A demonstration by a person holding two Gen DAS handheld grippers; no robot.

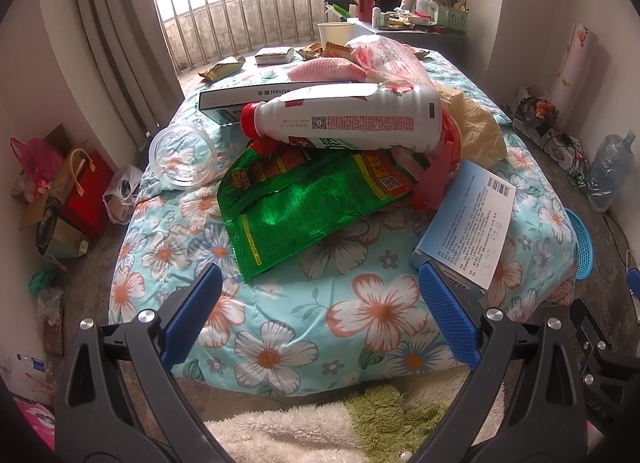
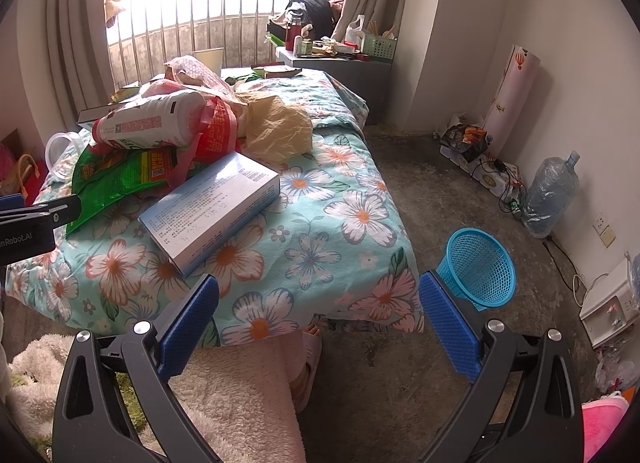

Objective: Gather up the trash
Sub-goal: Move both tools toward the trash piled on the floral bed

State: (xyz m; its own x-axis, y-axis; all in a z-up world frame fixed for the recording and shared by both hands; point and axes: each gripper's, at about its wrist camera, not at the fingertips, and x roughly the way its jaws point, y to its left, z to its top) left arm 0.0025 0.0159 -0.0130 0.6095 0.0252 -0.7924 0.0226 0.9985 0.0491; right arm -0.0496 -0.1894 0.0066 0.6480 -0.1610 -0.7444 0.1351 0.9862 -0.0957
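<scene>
Both the left gripper (image 1: 320, 315) and right gripper (image 2: 318, 325) hover with jaws spread and empty above the floral bedspread (image 1: 304, 303), beyond which lie the green wrapper (image 1: 304, 199), blue box (image 2: 212, 211), white bottle (image 1: 348, 119), with the blue basket (image 2: 478, 267) on the floor.

Each camera sits on a gripper and looks forward past its two blue fingers, down at the flowery bed (image 1: 320, 303) close ahead. The right camera sits further right and also sees the floor. Both see the blue box (image 1: 468, 231) (image 2: 208, 207).
</scene>
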